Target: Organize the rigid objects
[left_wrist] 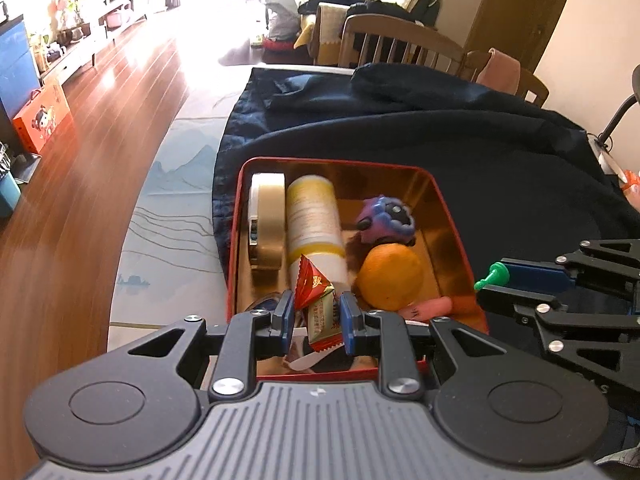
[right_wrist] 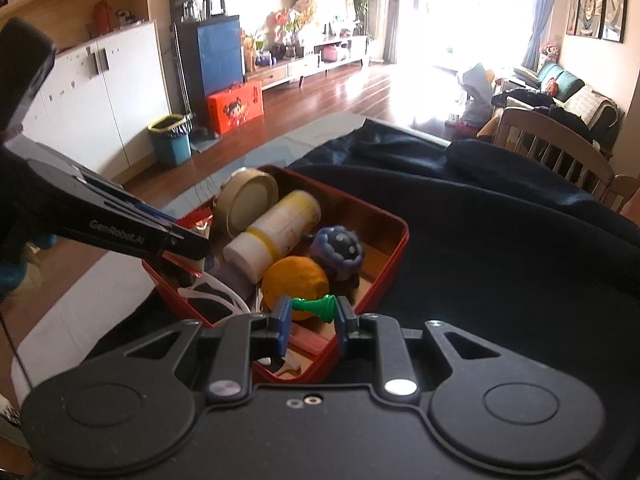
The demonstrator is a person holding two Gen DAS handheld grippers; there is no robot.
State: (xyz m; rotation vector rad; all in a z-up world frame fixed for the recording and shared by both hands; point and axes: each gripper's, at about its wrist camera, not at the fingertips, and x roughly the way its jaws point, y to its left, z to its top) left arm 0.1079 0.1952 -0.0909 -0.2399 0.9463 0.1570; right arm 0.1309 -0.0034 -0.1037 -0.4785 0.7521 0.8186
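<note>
A red tin box [left_wrist: 452, 216] with a gold inside lies on a dark cloth. In it are a gold round tin [left_wrist: 270, 224], a white and yellow bottle [left_wrist: 314, 220], a purple toy [left_wrist: 386, 220] and an orange [left_wrist: 390, 276]. My left gripper [left_wrist: 316, 312] is shut on a red and gold candy wrapper [left_wrist: 320, 304], held over the box's near end. My right gripper [right_wrist: 310, 312] is shut on a green chess pawn [right_wrist: 316, 306] above the box's [right_wrist: 394, 240] near corner, in front of the orange [right_wrist: 294, 280]. The pawn [left_wrist: 494, 274] also shows at the right of the left wrist view.
The dark blue cloth [left_wrist: 500, 152] covers most of the table, whose pale patterned top [left_wrist: 172, 216] shows at the left beside the wood floor. Wooden chairs [left_wrist: 392, 44] stand beyond the far edge. A white spoon handle [right_wrist: 216, 296] and a pink item [left_wrist: 430, 306] lie in the box.
</note>
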